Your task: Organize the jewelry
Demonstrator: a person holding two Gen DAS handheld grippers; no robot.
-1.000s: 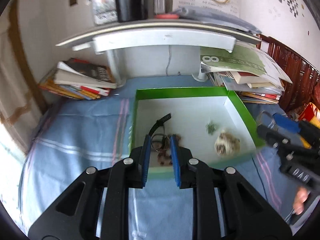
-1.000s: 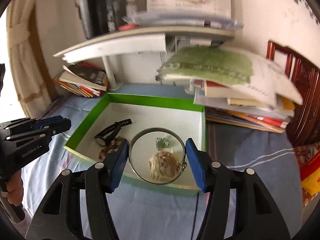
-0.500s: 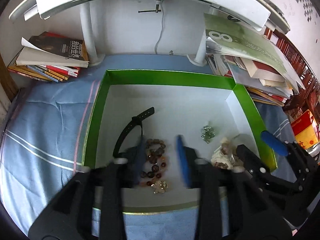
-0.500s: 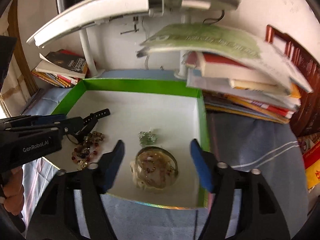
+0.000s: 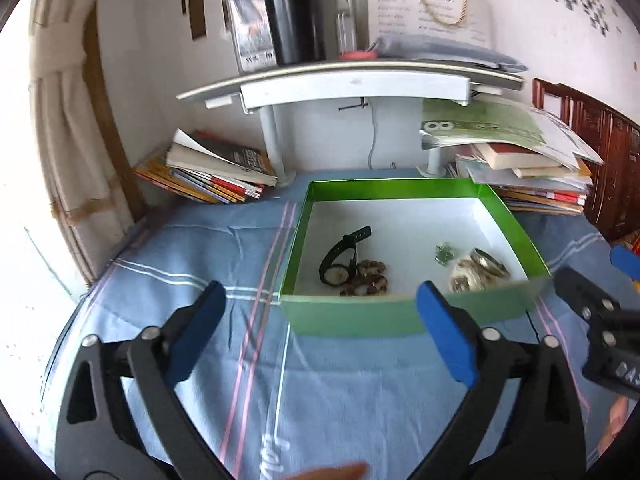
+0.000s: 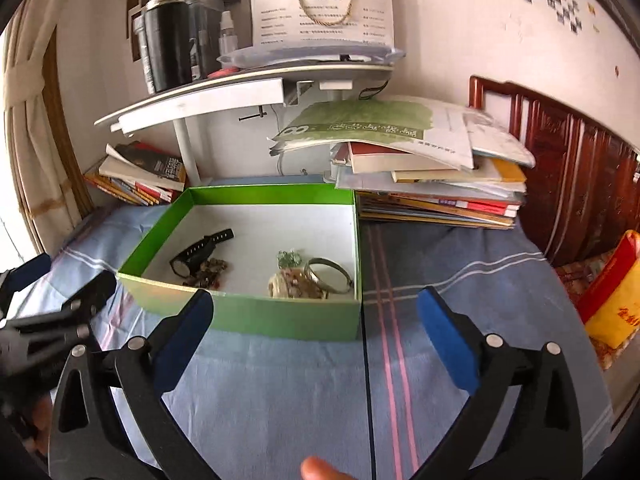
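A green box (image 5: 400, 322) (image 6: 256, 316) with a white floor stands on the blue cloth. In it lie a black watch (image 5: 340, 256) (image 6: 196, 252), a brown bead bracelet (image 5: 366, 278) (image 6: 208, 270), a small green trinket (image 5: 444, 254) (image 6: 289, 257), a pale bead cluster (image 5: 464, 278) (image 6: 292, 282) and a metal bangle (image 5: 490, 262) (image 6: 328, 272). My left gripper (image 5: 320, 314) hangs in front of the box, jaws still opening wide, nothing between them. Likewise the right gripper (image 6: 316, 312), jaws opening, holds nothing.
Book stacks (image 5: 208, 176) (image 6: 432, 184) flank the box on the left and right under a white shelf (image 5: 352, 80) bearing a black flask (image 6: 166, 48). A dark wooden bed frame (image 6: 560, 168) stands at the right. Striped blue cloth (image 6: 304, 392) spreads in front.
Both grippers went into the box, opened wide and pulled back out. The bead bracelet left the left jaws and the metal bangle left the right jaws; both lie in the box.
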